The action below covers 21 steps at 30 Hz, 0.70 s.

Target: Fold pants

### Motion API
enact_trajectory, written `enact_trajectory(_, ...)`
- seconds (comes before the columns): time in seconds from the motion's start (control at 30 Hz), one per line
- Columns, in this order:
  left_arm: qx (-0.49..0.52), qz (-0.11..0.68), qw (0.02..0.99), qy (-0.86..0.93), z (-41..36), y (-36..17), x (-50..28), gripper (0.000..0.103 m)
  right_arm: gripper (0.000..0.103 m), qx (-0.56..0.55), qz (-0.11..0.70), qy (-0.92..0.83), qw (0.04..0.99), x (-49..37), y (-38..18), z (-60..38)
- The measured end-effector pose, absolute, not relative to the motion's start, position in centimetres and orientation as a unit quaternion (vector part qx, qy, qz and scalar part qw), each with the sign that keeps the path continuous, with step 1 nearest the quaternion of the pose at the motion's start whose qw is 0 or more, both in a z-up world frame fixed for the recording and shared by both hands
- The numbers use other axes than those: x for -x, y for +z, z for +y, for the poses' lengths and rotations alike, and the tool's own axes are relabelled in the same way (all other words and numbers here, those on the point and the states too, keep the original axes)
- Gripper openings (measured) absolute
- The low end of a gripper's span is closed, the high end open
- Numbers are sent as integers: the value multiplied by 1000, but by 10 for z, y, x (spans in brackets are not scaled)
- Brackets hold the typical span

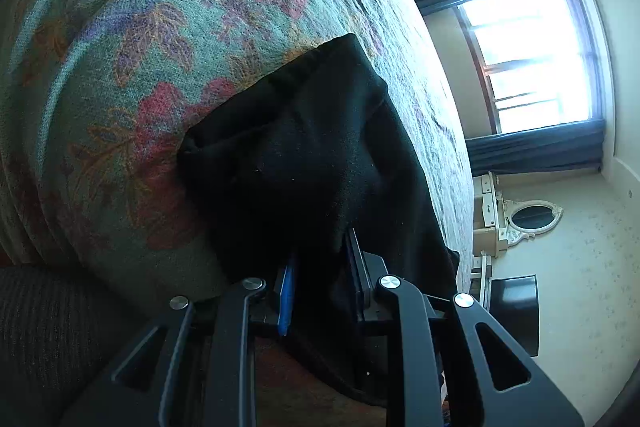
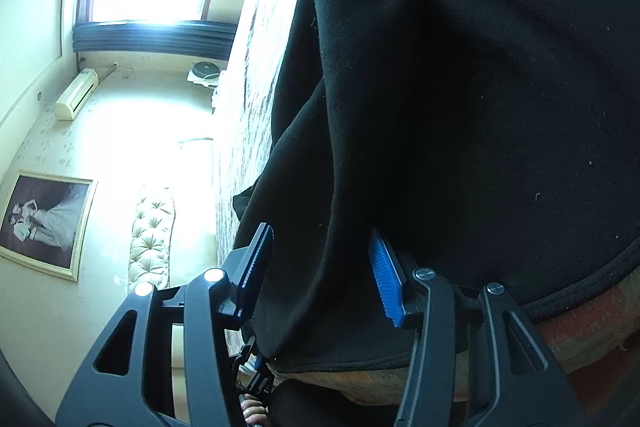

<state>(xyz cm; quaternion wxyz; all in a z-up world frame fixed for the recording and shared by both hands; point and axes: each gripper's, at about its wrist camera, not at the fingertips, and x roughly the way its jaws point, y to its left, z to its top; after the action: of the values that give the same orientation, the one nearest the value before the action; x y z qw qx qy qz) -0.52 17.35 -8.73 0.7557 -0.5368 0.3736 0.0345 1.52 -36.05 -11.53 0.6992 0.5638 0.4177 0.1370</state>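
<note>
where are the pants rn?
Black pants lie on the floral bedspread, centre of the left wrist view, an edge between the left claw fingers.

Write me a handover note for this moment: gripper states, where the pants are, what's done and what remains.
Left gripper: fingers close together with a fold of the black pants between them; looks shut on it.
Right gripper: jaws apart, pants fabric draped between them, not pinched.
Pants: bunched on the floral bedspread, near its edge.
Done: cloth gathered; how many folds cannot be told.
Left: probably close right, finish folding, flatten.
</note>
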Motion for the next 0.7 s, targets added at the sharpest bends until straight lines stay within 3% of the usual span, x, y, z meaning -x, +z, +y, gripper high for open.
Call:
enact_trajectory(0.1,536,373,757,33,174,-87,5,22,38,-574,402,132,701,-21,-123,-361)
enact_trajectory(0.17,535,372,758,32,174,-86,5,20,13,-578,407,126,696,-25,-131,-360)
enact_trajectory(0.2,535,372,758,30,175,-86,4,19,8,-582,408,126,692,-25,-134,-360)
enact_trajectory(0.5,537,350,767,32,188,-75,11,16,7,-544,389,173,723,8,-94,-350)
enact_trajectory(0.7,522,353,775,48,201,-86,31,12,7,-537,438,150,705,26,-134,-343)
